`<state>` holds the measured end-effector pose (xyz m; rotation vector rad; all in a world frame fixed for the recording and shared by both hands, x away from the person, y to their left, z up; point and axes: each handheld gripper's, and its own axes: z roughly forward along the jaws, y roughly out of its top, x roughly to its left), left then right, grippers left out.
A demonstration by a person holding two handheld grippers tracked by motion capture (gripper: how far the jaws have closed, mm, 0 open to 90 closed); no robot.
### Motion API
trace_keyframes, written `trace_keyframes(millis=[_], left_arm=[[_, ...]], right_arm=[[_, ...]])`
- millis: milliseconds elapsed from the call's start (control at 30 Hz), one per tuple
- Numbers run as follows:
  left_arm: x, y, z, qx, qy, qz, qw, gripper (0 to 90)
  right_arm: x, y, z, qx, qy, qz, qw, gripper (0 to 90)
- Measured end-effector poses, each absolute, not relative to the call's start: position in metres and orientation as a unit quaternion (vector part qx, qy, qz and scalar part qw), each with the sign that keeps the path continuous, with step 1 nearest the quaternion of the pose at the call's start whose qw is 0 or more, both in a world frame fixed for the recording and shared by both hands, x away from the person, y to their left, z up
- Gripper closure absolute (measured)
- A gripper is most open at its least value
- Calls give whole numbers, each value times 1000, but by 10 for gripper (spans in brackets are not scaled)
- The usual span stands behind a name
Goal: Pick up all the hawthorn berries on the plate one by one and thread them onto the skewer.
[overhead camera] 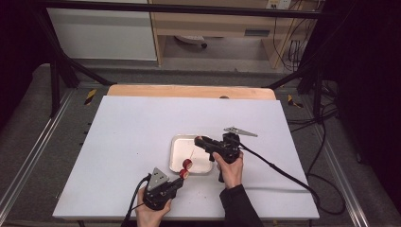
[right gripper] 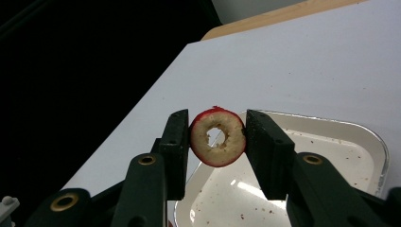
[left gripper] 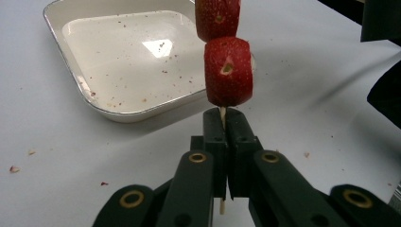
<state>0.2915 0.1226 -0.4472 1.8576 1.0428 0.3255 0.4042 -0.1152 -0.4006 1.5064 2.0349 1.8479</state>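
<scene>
Work in hand: threading cored red fruit pieces onto a wooden skewer (left gripper: 222, 116).

Left gripper (overhead camera: 181, 181): jaws clenched on the skewer's lower end, stick pointing up toward the tray. Two fruit pieces (left gripper: 228, 71) already sit on it, one above the other, just over the near rim of the white tray (left gripper: 90, 94).

Right gripper (overhead camera: 197, 140): jaws grasp a third piece, a cored fruit ring (right gripper: 218, 137), by its red sides, hole facing the camera, held over the tray (right gripper: 373, 142).

Judgement: two pieces done, third not yet on. In the high view the thin stick runs up toward the right gripper; whether its tip has entered the ring's hole I cannot tell.

Tray holds crumbs only.

Hidden: the upper piece is cut off at the frame top in the left gripper view, and the skewer's tip is too thin to make out. Fruit type uncertain.
</scene>
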Motion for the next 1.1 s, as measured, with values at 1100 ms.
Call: trace_keyframes(millis=[1100], left_arm=[[291, 107, -452, 714, 449, 144, 517, 884]], right_arm=[[393, -114, -393, 492, 579, 650, -30, 619]])
